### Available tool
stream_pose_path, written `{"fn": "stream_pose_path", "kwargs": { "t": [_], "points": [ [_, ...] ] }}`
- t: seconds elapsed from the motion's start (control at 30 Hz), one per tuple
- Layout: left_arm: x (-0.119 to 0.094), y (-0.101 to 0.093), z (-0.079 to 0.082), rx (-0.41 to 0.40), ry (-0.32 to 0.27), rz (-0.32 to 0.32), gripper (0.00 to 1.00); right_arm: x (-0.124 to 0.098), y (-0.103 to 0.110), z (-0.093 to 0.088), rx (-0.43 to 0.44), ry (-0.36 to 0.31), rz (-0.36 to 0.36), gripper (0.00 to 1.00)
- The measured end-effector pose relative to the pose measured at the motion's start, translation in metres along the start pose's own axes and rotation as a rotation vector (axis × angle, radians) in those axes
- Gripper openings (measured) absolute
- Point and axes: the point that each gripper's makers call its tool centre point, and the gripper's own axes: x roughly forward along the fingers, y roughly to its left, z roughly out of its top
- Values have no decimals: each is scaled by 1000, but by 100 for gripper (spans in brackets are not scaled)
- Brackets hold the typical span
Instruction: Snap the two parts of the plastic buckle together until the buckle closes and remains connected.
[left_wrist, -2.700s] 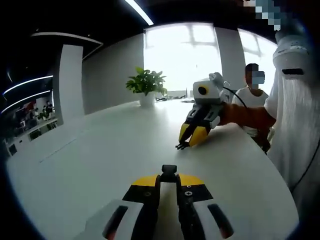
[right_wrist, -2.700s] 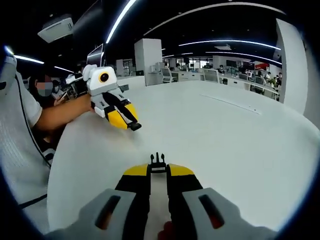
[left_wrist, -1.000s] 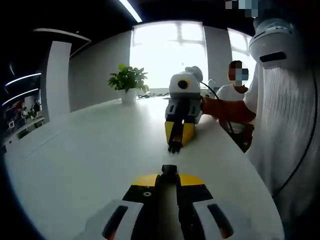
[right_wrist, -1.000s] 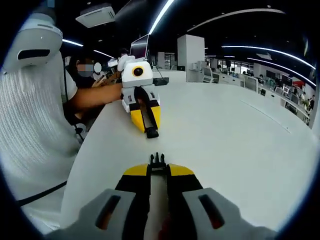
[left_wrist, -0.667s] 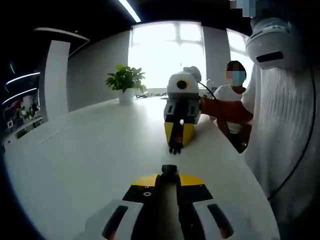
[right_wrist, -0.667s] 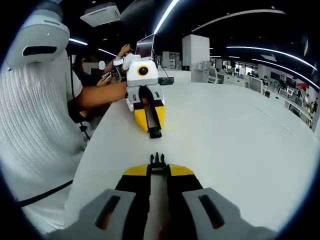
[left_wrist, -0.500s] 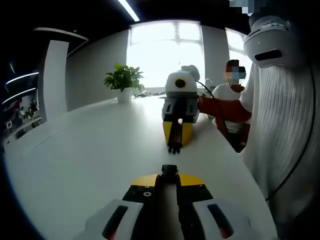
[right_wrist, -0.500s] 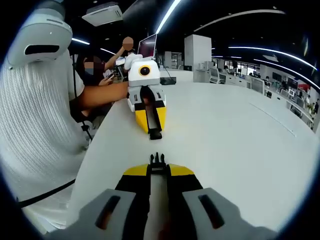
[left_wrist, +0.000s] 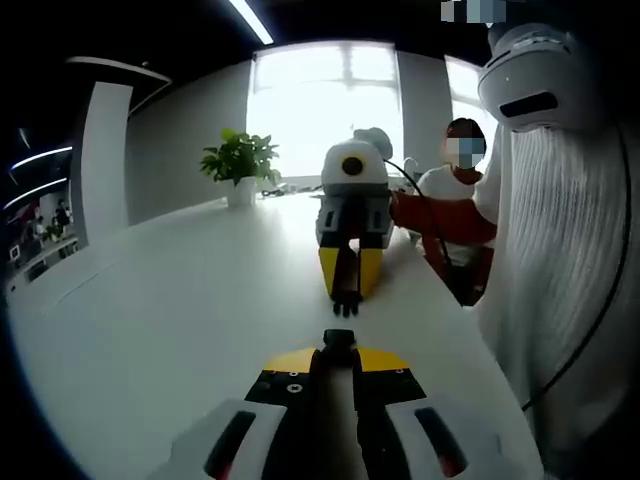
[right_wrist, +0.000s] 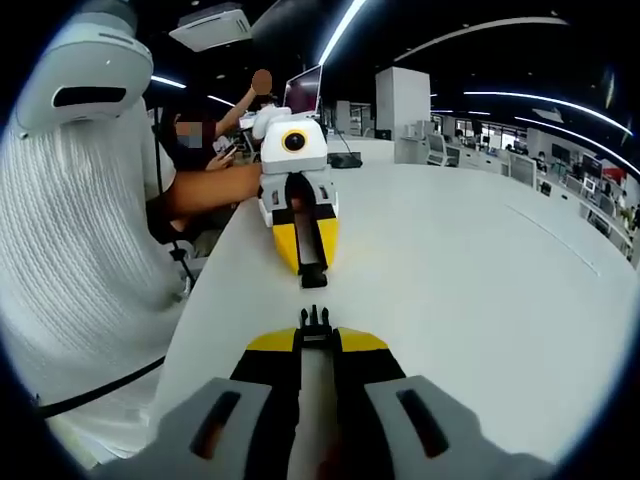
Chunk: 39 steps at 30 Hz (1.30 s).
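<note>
L hand-held gripper (left_wrist: 337, 352): jaws pinched narrow on black buckle socket (left_wrist: 338, 341), held at jaw tips above white desk (left_wrist: 170, 320). Seen too in right gripper view (right_wrist: 313, 277), socket end (right_wrist: 313, 276) pointing straight at camera.

R hand-held gripper (right_wrist: 315, 326): jaws nipped tight on black pronged buckle half (right_wrist: 315, 320), prongs sticking fwd past tips. Seen in left gripper view (left_wrist: 346, 303), prongs (left_wrist: 346, 306) facing the socket.

Vs 0.5 s ago: two hand-held grippers nearer each other, nose to nose, roughly in line; gap btwn buckle halves smaller in both views. Vs 2.7 s ago: then angled off to the side, now head-on. Halves near, not touching, not snapped.

Bkgd: potted plant (left_wrist: 238, 165) on far end of desk by bright window; person in white knit top (right_wrist: 80, 270) at desk edge; seated person in white shirt (left_wrist: 450, 175) behind; laptop (right_wrist: 305, 95) at far end of desk in right gripper view.
</note>
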Motion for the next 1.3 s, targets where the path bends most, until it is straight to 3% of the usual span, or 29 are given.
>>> {"fn": "stream_pose_path", "kwargs": {
  "t": [1.3],
  "points": [
    [16,-21,5,9,1,-12,12,11,18,6,-24,-25,25,12]
  ]
}}
